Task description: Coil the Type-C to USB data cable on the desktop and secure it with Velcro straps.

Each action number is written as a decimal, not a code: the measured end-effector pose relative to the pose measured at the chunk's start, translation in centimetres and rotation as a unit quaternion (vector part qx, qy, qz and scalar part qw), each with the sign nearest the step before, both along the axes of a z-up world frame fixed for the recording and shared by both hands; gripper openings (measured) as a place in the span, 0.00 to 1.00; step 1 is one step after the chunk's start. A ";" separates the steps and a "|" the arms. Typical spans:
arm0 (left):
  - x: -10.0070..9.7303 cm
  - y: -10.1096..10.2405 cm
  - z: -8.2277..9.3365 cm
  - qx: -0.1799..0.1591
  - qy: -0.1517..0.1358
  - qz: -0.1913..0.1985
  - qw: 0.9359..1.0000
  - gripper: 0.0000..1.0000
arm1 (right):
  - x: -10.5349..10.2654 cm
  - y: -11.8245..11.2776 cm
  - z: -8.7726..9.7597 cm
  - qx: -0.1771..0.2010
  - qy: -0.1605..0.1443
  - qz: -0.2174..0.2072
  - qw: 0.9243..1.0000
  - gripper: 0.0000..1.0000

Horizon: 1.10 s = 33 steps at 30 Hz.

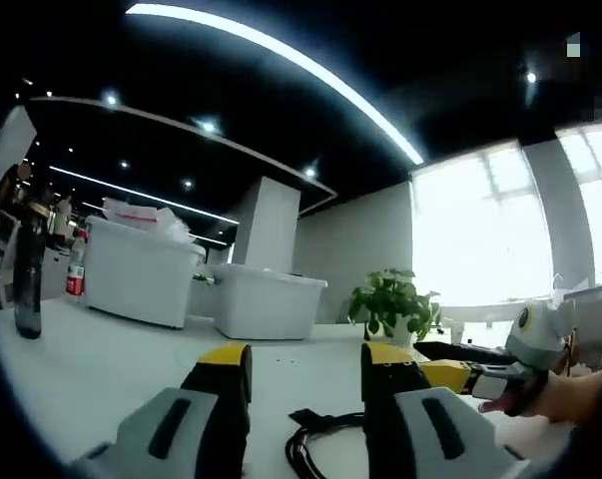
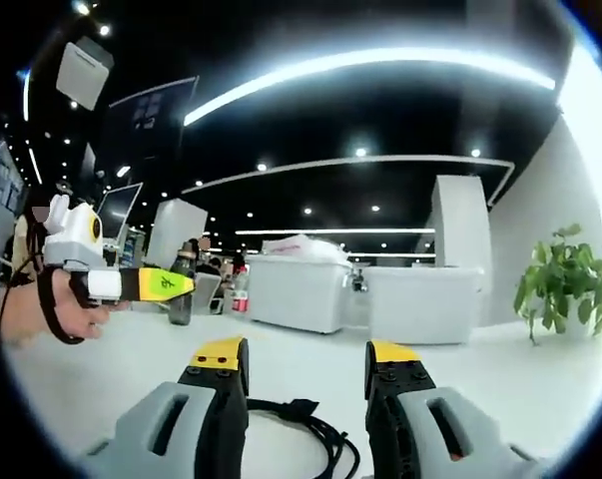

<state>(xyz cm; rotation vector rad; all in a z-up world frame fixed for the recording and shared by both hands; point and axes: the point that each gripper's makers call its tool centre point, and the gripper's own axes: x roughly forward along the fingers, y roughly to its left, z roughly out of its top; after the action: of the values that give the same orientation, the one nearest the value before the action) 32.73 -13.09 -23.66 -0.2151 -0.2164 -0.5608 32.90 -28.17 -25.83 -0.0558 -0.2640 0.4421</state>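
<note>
Black data cable (image 2: 301,424) lies loosely looped on the white tabletop (image 2: 480,384), between and just beyond the fingers of both grippers. Left gripper (image 1: 305,374) and right gripper (image 2: 305,369): fingers spread wide, holding nothing. Coiling appears barely begun; no Velcro strap visible on it, so securing remains.
</note>
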 end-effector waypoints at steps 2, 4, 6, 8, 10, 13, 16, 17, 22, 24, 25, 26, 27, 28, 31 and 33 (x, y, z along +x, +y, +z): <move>0.1 0.1 -0.1 0.007 0.000 0.004 1.000 0.45 | 0.0 -0.2 0.1 -0.001 -0.003 -0.005 1.000 0.45; 0.3 0.1 -0.5 0.021 -0.002 0.008 1.000 0.45 | -0.3 -0.2 0.7 -0.023 -0.028 -0.009 0.999 0.45; 0.6 0.1 -1.0 0.021 0.006 0.007 1.000 0.45 | -0.9 0.0 1.3 -0.024 -0.045 -0.006 0.999 0.45; 0.8 0.1 -1.5 0.017 0.016 0.007 1.000 0.45 | -1.2 0.2 1.5 -0.020 -0.046 0.002 0.999 0.45; 0.9 0.1 -1.9 0.020 0.023 0.008 1.000 0.45 | -1.4 0.4 1.5 -0.016 -0.047 0.008 0.999 0.45; 1.0 -0.1 -2.3 0.040 0.020 0.013 0.999 0.45 | -1.5 0.9 1.1 -0.024 -0.051 0.010 0.998 0.45; 0.7 -0.5 -2.3 0.052 0.018 0.007 0.998 0.45 | -1.2 1.3 0.3 -0.047 -0.044 0.007 0.998 0.45; 0.4 -0.7 -2.2 0.052 0.015 0.003 0.999 0.45 | -1.0 1.6 0.0 -0.054 -0.042 0.007 0.998 0.45; 0.0 -0.9 -1.6 0.046 0.007 -0.007 0.999 0.46 | -1.4 2.3 0.1 -0.074 -0.052 0.013 0.996 0.45; 0.0 -0.9 -1.5 0.042 0.007 -0.009 0.999 0.46 | -1.5 2.3 0.1 -0.083 -0.057 0.008 0.995 0.45; 0.0 -0.8 -1.5 0.041 0.007 -0.009 0.999 0.46 | -1.4 2.2 0.0 -0.083 -0.055 0.006 0.995 0.45; 0.0 -0.8 -1.4 0.040 0.007 -0.008 0.999 0.46 | -1.2 2.1 0.0 -0.083 -0.052 0.005 0.995 0.45; 0.0 -0.7 -1.4 0.041 0.006 -0.008 0.999 0.46 | -1.1 2.0 -0.2 -0.075 -0.044 0.007 0.996 0.45; 0.0 -0.7 -1.3 0.042 0.003 -0.008 0.999 0.46 | -1.0 2.0 -0.2 -0.070 -0.039 0.008 0.997 0.45; 0.0 -0.5 -1.2 0.043 -0.003 -0.009 0.999 0.46 | -1.1 1.9 -0.4 -0.047 -0.017 0.015 0.999 0.45; -0.2 -0.4 -0.7 0.043 -0.007 -0.006 0.999 0.46 | -1.3 2.0 -1.2 -0.017 0.020 0.031 0.999 0.45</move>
<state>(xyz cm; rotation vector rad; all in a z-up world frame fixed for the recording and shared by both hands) 32.48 -13.48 -24.40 -0.1288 -0.2047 -0.5828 31.59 -26.16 -27.02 -0.0715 -0.2187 0.5089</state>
